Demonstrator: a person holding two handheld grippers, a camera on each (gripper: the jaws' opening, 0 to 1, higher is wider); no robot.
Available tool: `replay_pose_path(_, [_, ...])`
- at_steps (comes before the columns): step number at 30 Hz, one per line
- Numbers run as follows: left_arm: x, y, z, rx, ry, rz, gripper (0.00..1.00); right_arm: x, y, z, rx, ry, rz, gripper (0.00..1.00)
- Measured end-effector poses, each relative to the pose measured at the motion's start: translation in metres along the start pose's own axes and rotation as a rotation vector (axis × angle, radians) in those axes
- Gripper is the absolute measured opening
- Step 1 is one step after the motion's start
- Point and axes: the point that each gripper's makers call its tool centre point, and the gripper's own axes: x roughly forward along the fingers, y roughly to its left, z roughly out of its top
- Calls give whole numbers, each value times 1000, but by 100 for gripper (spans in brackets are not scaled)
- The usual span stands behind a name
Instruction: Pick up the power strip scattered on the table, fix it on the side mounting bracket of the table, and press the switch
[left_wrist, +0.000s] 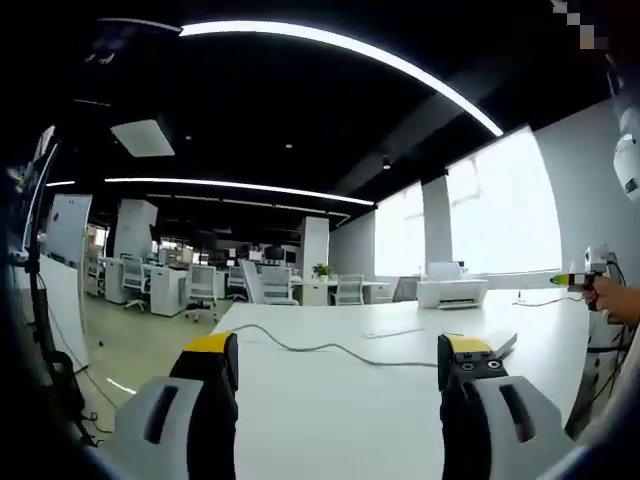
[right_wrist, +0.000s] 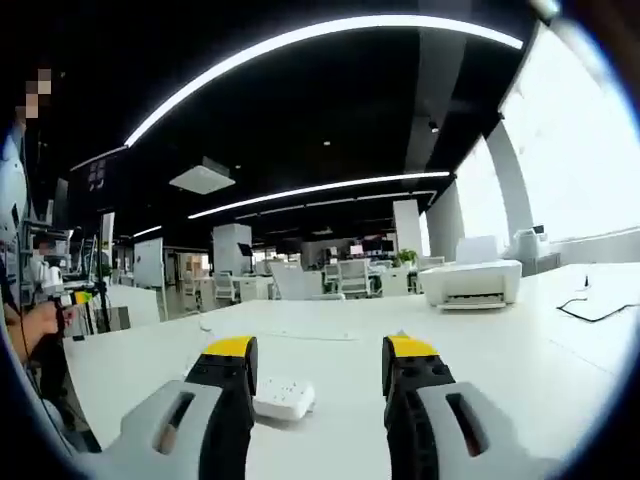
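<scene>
We hold the right tool (right_wrist: 315, 385) wide and empty above the white tabletop (right_wrist: 520, 340), and the strip (right_wrist: 283, 397) lies flat just ahead of it, close to its left jaw. The left tool (left_wrist: 335, 375) is wide and empty too, with the strip's cable (left_wrist: 320, 348) trailing across ahead of it. To pick up well, we should shift the right tool until the strip sits between the jaws (it is off-centre now), come down low, and close across its narrow sides, clear of the sockets. A printer (right_wrist: 470, 283) stands well beyond.
</scene>
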Motion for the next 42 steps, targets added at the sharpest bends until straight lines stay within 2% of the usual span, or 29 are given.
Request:
replay_pose_path(14, [3,-8,4,6,-8,-19,86,-9,-1,2,-1,-15,-7,46])
replay_pose_path(18, [-5,-8,8,6,-22,-9,86,-11,0,4,1,-19,-3,46])
replay_pose_path(26, [-21,6,17,5,-40,34,86,-18,2,8,-2,-37,-6,46])
replay_pose_path(31, [-24,5,24,14,-59,34,86,-20,3,6,-1,-33,-5,46])
replay_pose_path(37, [-23,2,24,9,-59,26,86,-26,2,12,-13,-44,-5,46])
replay_pose_path(42, [-23,0,26,9,-63,23,86,-27,3,8,-27,-13,25,47])
